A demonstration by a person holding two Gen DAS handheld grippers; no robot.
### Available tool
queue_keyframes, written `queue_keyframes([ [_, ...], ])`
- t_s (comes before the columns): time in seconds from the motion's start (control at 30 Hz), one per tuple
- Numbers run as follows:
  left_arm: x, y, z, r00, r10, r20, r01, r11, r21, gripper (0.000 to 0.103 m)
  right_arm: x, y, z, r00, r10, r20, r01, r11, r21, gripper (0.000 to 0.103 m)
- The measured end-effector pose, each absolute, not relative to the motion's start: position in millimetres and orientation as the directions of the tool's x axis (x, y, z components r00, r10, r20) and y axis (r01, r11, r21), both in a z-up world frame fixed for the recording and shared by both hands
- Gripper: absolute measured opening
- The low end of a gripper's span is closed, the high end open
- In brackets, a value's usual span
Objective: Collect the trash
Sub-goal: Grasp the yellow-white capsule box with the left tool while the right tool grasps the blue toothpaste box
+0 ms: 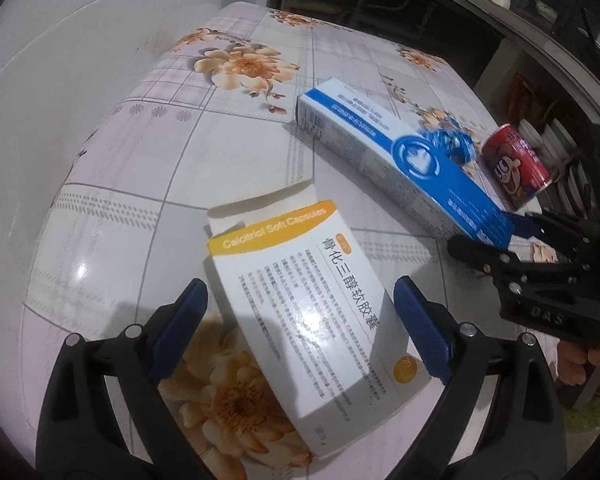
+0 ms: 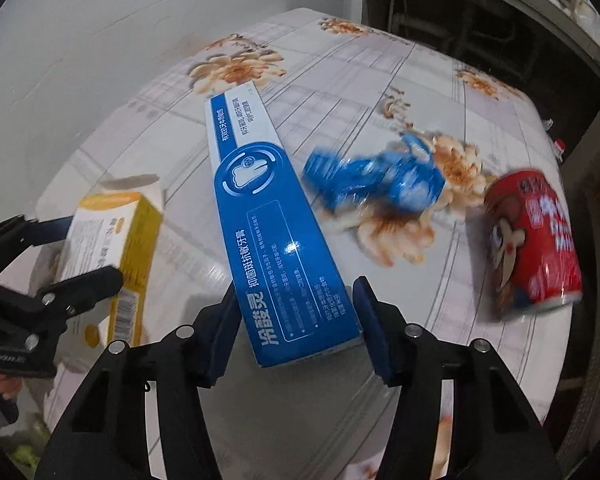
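Your left tool [image 1: 300,320] straddles the capsule box [image 1: 300,312] on the counter [image 1: 140,152], wide open with gaps either side; your right tool [image 2: 296,328] brackets the toothpaste box [image 2: 268,232] end closely, not visibly clamped, so both lie ready for gripping.

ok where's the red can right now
The red can lies on its side at the table's right edge, just right of the crumpled blue wrapper, beyond the toothpaste box.

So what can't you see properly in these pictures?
- Blue wrapper: motion-blurred in both views, print unreadable.
- Red can: blurred in the right view, text unreadable.
- Capsule box: small print too fine to read in the left view.
- Where the trash goes: no bin in view.
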State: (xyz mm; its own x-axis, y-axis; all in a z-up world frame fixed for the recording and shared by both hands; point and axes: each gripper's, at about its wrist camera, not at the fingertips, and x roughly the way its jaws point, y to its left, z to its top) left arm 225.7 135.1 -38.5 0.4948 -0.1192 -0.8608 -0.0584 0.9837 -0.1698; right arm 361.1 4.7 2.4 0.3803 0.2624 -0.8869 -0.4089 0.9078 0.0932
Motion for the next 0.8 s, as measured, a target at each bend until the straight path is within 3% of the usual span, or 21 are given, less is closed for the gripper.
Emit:
queue_keyframes([
  [0.37,209.0,128.0,-31.2,0.487,-0.214,-0.847,0.025,0.973,-0.231,0.09,265.0,-42.1,1.9,0.212,0.339,-0.917,-0.293,0.917,0.271,0.056],
  [0.5,213.9,118.0,-34.5,0.47,-0.152,-0.87,0.011,0.986,-0.166,0.09,255.2,-55.1,19.1,0.304,0.35,-0.886,-0.286,0.921,0.265,0.069],
  [0.67,220.1,108.7,-40.8,0.463,-0.067,-0.884,-0.001,0.997,-0.076,0.09,263.7,-43.6,12.9,0.31,0.38,-0.871,-0.315,0.906,0.283,0.069],
  [0.73,219.5,107.2,-40.8,0.477,-0.042,-0.878,0.017,0.999,-0.038,0.084,263.1,-35.6,7.5,0.326,0.337,-0.883,-0.334,0.915,0.226,0.067],
  [0.8,217.3,107.2,-40.1,0.488,-0.042,-0.872,0.036,0.999,-0.028,0.083,263.9,-32.7,0.9,0.316,0.311,-0.896,-0.329,0.922,0.204,0.053],
])
